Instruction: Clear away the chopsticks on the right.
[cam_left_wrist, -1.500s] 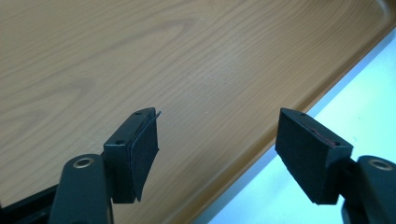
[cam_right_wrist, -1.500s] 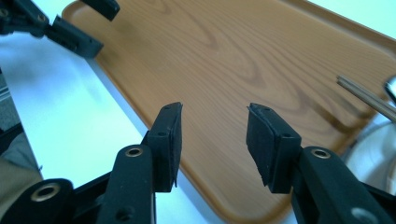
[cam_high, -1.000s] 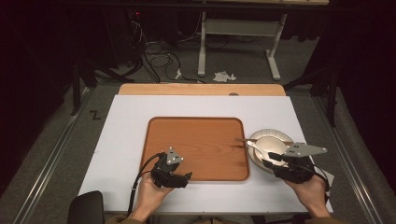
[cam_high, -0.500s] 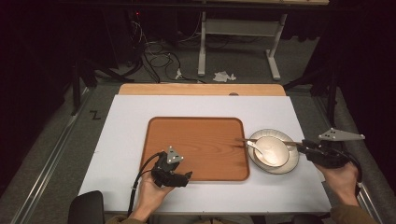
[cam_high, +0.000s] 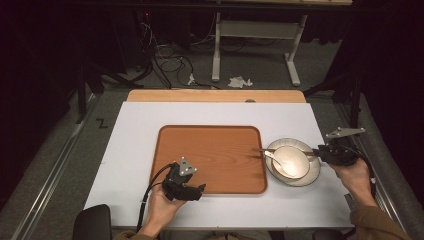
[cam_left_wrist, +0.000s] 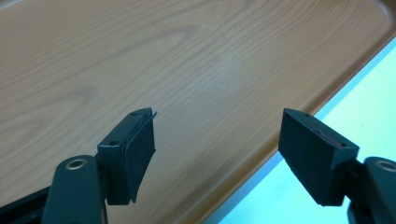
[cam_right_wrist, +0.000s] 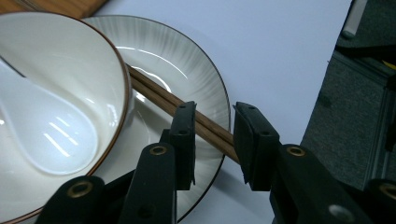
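On my table (cam_high: 140, 150) I counted one tray (cam_high: 210, 155), one plate (cam_high: 314, 172) just off its right edge, one bowl (cam_high: 292, 160) on that plate, one spoon (cam_high: 272, 161) in the bowl and two chopsticks (cam_right_wrist: 159, 93) lying across the plate's rim. My right gripper (cam_right_wrist: 214, 133) sat at the table's right edge with the chopsticks between its jaws, which had just been closing but weren't pinching. My left gripper (cam_left_wrist: 217, 149) hung spread over the tray's near edge, bare wood ahead.
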